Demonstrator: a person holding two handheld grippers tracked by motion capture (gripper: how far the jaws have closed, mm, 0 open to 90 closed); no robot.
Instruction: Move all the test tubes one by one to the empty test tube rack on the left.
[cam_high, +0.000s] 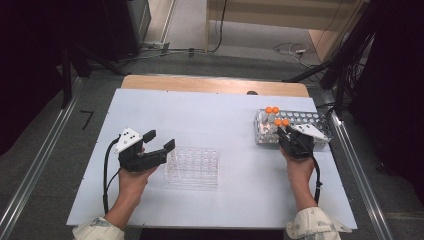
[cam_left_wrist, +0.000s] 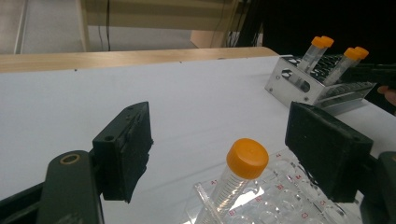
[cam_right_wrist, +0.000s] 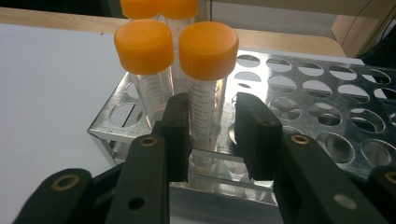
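Note:
A metal rack (cam_high: 305, 120) at the right holds several orange-capped tubes (cam_high: 272, 110). My right gripper (cam_high: 287, 131) is at its near left corner. In the right gripper view the right gripper (cam_right_wrist: 211, 100) has its jaws closely on either side of the front right tube (cam_right_wrist: 208, 51); the left pad looks against it and a thin gap shows at the right pad (cam_right_wrist: 247, 126). My left gripper (cam_high: 160, 140) is open beside a clear plastic rack (cam_high: 192, 166). In the left gripper view an orange-capped tube (cam_left_wrist: 246, 158) leans in that clear rack (cam_left_wrist: 280, 200), low between the wide jaws of the left gripper (cam_left_wrist: 219, 135), untouched.
The white table top (cam_high: 210, 115) has a wooden strip (cam_high: 210, 84) along its far edge. Metal rails (cam_high: 355, 160) run along both sides. Dark stands and cables sit on the floor behind. Most holes of the metal rack (cam_right_wrist: 327, 98) hold nothing.

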